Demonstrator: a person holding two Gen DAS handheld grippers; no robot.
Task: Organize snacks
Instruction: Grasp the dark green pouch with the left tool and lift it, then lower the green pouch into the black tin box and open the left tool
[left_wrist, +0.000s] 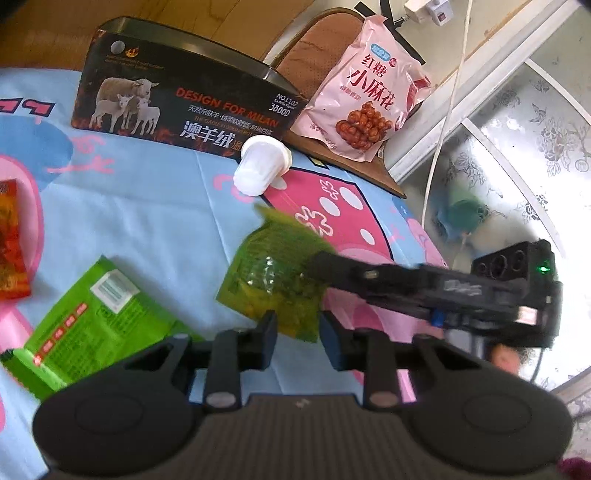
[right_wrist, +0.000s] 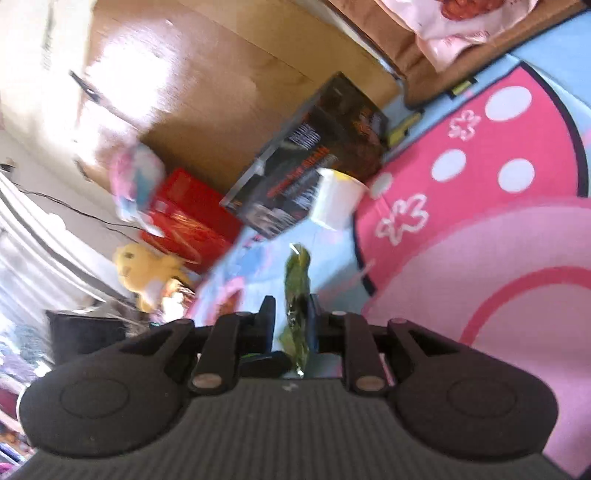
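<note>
My right gripper (right_wrist: 290, 319) is shut on a small olive-green snack packet (right_wrist: 297, 284), seen edge-on between its fingers. In the left wrist view the same packet (left_wrist: 275, 275) hangs above the cartoon sheet, held by the right gripper (left_wrist: 314, 264) reaching in from the right. My left gripper (left_wrist: 298, 334) is open and empty just below the packet's lower corner. A bright green snack bag (left_wrist: 92, 317) lies at the lower left, a red packet (left_wrist: 11, 240) at the left edge. A pink snack bag (left_wrist: 369, 92) leans on a chair.
A black tin box (left_wrist: 184, 96) with a sheep picture stands at the back of the blue-and-pink sheet (left_wrist: 147, 206). A white cup (left_wrist: 262, 164) lies on its side in front of it; it also shows in the right wrist view (right_wrist: 338, 199). A brown chair (left_wrist: 343, 155) stands behind.
</note>
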